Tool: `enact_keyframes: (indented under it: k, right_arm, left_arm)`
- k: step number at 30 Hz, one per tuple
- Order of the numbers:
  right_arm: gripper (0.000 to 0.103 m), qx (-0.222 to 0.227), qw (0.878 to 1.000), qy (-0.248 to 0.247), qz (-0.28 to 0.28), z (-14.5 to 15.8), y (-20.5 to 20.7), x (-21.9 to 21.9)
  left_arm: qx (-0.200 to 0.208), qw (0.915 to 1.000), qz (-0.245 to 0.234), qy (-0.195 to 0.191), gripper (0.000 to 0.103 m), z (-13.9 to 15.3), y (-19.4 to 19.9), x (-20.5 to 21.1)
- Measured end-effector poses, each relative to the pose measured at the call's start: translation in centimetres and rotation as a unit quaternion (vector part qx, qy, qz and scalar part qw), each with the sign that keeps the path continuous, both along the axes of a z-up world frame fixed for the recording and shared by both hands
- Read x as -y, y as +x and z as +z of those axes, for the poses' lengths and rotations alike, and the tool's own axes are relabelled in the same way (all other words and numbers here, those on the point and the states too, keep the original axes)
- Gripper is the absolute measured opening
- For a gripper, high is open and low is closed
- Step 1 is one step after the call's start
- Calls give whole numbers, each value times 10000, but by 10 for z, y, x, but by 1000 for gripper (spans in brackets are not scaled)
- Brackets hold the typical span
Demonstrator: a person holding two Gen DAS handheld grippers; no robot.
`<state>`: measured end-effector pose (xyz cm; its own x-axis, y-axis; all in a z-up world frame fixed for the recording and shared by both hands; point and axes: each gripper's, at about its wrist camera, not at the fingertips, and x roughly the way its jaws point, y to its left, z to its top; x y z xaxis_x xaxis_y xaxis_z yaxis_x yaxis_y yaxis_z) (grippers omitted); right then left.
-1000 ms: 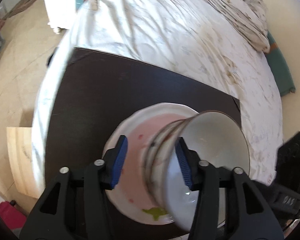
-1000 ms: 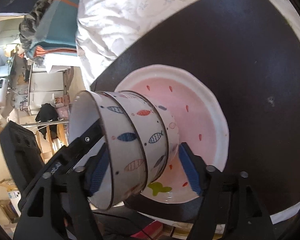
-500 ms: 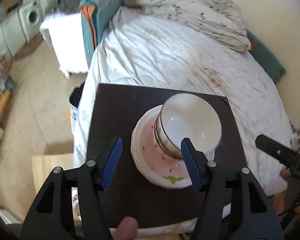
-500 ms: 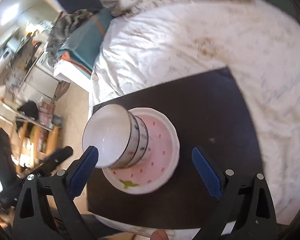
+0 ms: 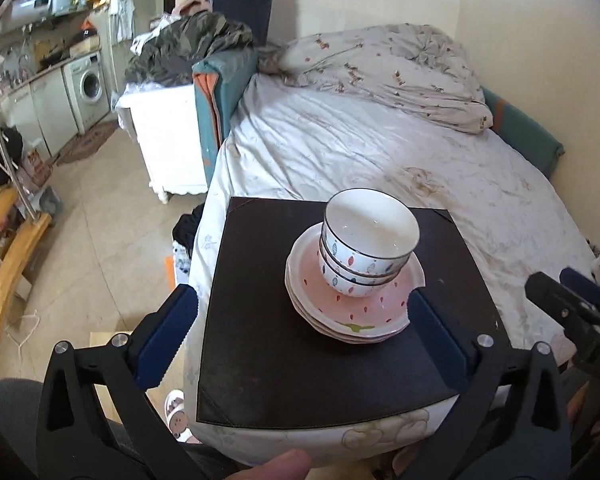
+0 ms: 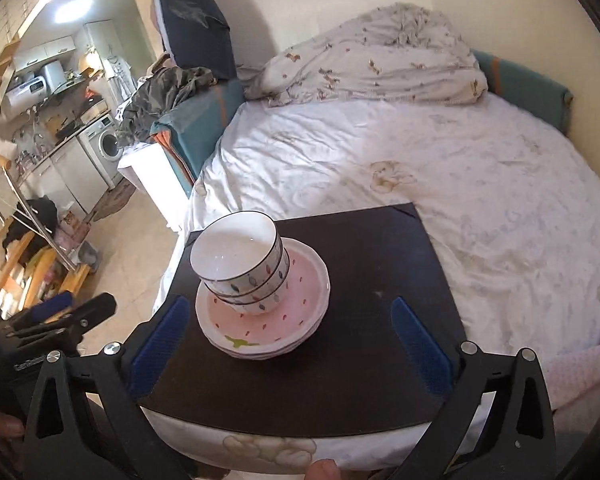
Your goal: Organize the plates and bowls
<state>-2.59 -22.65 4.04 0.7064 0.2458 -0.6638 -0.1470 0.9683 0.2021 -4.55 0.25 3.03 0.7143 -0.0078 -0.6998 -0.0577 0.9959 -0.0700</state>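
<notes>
The bowls (image 5: 368, 252) are being left nested on the stacked plates (image 5: 352, 304), near the middle of the dark board (image 5: 260, 360) lying at the bed's (image 5: 380, 152) near edge. The left hand-held gripper (image 5: 300, 336) and the right hand-held gripper (image 6: 288, 344) are opening, nothing being grasped. The stack should be cleared without being nudged, probably.

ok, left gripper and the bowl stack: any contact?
Apart. Left wrist view: the left gripper has its jaws opening with nothing between them, and dark mat shows between its fingers and the bowl stack on the plates.
</notes>
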Motion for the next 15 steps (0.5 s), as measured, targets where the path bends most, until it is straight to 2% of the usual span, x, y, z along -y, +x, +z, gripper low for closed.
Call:
enact_keyframes:
  k: [3,7,12,15]
  right_arm:
    - [103,103,9998,-172,-44,-5,-6,-3]
    - [103,145,9991,-377,-91,-19,-9,-6]
    - [103,-26,9989,-457,-89,-44,-12,-10]
    - [103,-29,9984,-557,-39,-48,-10,-16]
  left_arm:
    - [-219,9996,-147,-32,103,-15,0,3]
    - [-294,9995,-63,96,103,-29,-1,4]
    - [-370,9993,30,100,103,-41,-4,1]
    - [-474,9989,21,10,103,-47,-2,1]
